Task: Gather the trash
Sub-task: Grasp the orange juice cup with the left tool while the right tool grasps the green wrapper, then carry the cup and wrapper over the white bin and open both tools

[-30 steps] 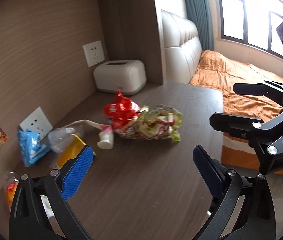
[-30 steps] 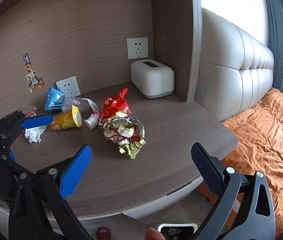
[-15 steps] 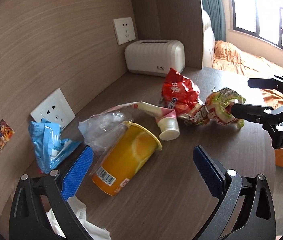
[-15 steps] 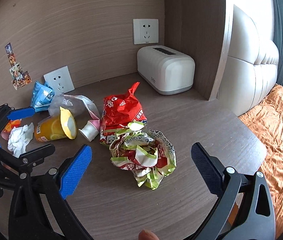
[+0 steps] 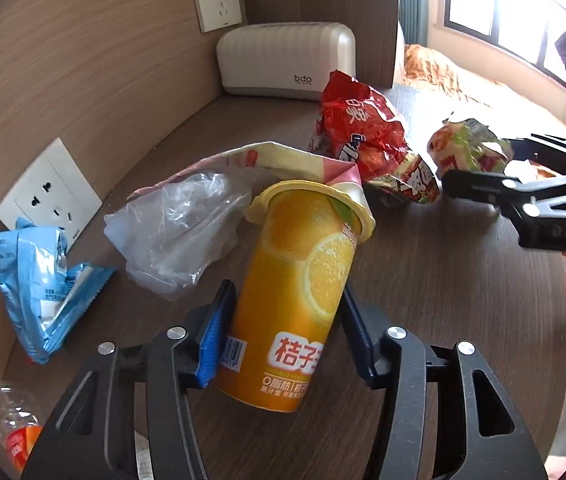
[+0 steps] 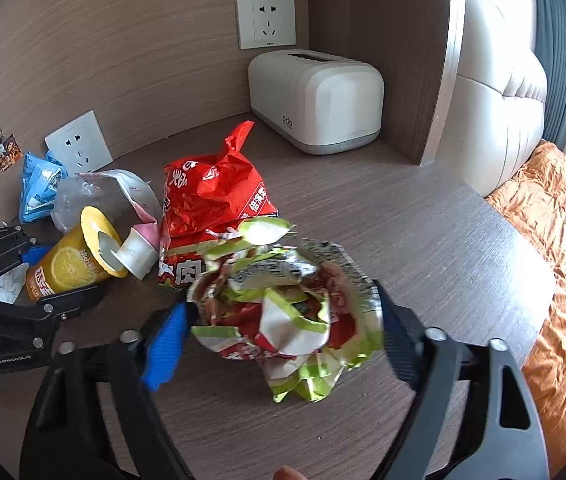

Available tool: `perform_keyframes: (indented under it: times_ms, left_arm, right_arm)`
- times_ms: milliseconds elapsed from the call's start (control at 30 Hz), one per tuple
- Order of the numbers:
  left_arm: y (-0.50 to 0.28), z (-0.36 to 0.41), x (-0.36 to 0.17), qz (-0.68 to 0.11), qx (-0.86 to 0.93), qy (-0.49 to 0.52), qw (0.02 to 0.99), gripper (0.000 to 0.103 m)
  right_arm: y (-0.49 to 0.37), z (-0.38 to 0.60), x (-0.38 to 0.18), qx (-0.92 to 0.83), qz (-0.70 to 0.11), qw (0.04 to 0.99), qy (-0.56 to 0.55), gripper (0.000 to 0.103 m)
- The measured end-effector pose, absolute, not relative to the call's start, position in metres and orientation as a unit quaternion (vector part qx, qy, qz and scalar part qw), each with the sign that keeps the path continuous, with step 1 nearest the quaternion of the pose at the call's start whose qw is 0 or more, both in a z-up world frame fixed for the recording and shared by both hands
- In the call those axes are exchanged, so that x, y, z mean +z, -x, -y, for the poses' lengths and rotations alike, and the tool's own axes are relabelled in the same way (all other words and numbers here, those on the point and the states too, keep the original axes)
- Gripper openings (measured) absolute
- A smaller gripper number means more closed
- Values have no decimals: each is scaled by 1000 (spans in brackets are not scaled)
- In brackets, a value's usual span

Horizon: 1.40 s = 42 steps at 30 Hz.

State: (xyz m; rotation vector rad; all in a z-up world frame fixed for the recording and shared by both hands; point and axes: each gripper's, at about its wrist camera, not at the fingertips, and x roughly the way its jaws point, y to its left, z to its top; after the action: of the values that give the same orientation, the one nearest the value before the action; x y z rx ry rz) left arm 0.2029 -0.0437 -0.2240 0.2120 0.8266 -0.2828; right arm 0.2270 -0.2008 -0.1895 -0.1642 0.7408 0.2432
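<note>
My left gripper (image 5: 283,328) is shut on an orange drink cup (image 5: 295,292) lying on its side on the brown table; the cup also shows in the right wrist view (image 6: 71,264). My right gripper (image 6: 283,324) is closed around a crumpled green and red wrapper (image 6: 283,312), also seen in the left wrist view (image 5: 467,148). A red snack bag (image 6: 211,196) lies just behind it. A clear plastic bag (image 5: 175,228), a blue wrapper (image 5: 39,284) and a small white and pink tube (image 6: 139,248) lie by the cup.
A white box marked "bdo" (image 6: 315,100) stands in the back corner. Wall sockets (image 6: 77,146) sit on the wood wall. A small plastic bottle (image 5: 15,424) and white tissue (image 6: 7,288) lie at the left. The bed (image 6: 563,240) is to the right of the table edge.
Both grippers moved forward and closed from open: the left around the orange cup, the right around the green and red wrapper.
</note>
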Motion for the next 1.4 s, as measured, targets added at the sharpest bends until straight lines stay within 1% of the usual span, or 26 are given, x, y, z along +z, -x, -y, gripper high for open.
perform_keyframes:
  times_ms: [133,433,600,833,1133,1267,1400]
  left_arm:
    - [-195,49,-217,-388,-135,-111,905,44]
    - [-167,75,-187,-363,-138,-96,917,43]
    - [-147,108,-176,-354,-153,-100,917,43]
    - [-123,175,-174,-350,-207,-108,907,43]
    - [-92,284,-202,-366,-307,-138,867,43]
    - [-85,324,-228,-387,-342,-150,843,43]
    - [-86,356,-269,-416,-365,-161,817,43]
  right_arm:
    - [-216,206,-178,125,-350,926,69,67]
    - [-181,223,-142,147,-318,935,61,67]
    - [-155,246,-132,144,-308,938,60,67]
    - [-117,301,-131,113,-321,939,50,67]
    - [-67,386,-159,42,-365,930,14,67]
    - [-51,417,-180,10,-383,923,-11,67]
    - [-45,443,-211,-9,-405,913,-43,67]
